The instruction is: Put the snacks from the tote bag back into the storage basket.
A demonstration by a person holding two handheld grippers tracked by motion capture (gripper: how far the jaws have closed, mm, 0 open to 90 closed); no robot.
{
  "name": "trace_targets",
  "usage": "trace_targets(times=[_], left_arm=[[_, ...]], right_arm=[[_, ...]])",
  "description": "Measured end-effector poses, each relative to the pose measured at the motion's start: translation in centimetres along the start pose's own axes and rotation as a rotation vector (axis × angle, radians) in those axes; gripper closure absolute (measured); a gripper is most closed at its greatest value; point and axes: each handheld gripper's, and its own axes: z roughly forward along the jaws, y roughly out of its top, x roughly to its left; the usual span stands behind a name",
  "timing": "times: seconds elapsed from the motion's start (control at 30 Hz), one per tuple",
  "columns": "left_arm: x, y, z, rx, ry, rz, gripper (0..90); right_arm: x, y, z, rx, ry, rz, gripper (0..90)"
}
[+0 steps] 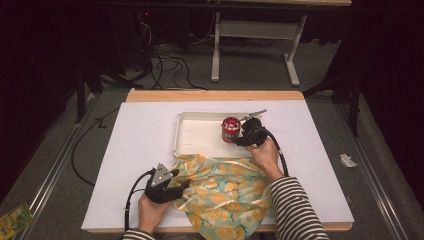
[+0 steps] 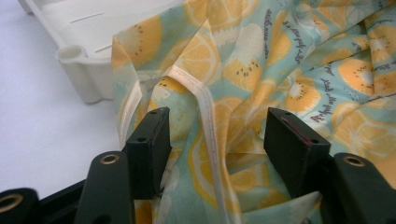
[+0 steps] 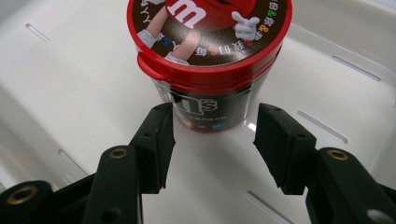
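Observation:
A red-lidded candy cup (image 1: 230, 129) (image 3: 210, 46) stands upright in a white plastic tray (image 1: 200, 132) (image 3: 70, 93) at the middle of the table. My right gripper (image 1: 239, 136) (image 3: 215, 130) reaches into the tray from the right. Its jaws are open, with the cup's base just at their tips and a gap on one side. A crumpled fruit-print cloth (image 1: 225, 195) (image 2: 280, 60) lies in front of the tray, overlapping its near edge. My left gripper (image 1: 182, 181) (image 2: 217, 135) rests at the cloth's left edge, open, with folds and a pale hem lying loose between its jaws.
The table has a white top (image 1: 140, 150) with a wooden far edge (image 1: 215, 95). The tray's corner (image 2: 79, 70) is left of the cloth. On the floor are cables (image 1: 170, 65), a white table frame (image 1: 255, 30), a green packet (image 1: 12, 220) and a paper scrap (image 1: 347, 160).

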Motion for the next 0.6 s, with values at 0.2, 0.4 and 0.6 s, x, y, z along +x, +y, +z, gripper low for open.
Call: trace_targets(times=[0.2, 0.4, 0.6], left_arm=[[0.0, 0.0, -0.1, -0.013, -0.019, -0.003, 41.8], [0.0, 0.3, -0.5, -0.028, -0.037, -0.020, 42.2], [-0.1, 0.9, -1.1, -0.046, -0.039, -0.019, 42.4]], right_arm=[[-0.1, -0.4, -0.7, -0.029, 0.012, 0.013, 49.4], [-0.1, -1.0, -2.1, -0.066, 0.015, 0.004, 50.9], [0.1, -1.3, -2.9, -0.090, 0.006, -0.009, 50.9]])
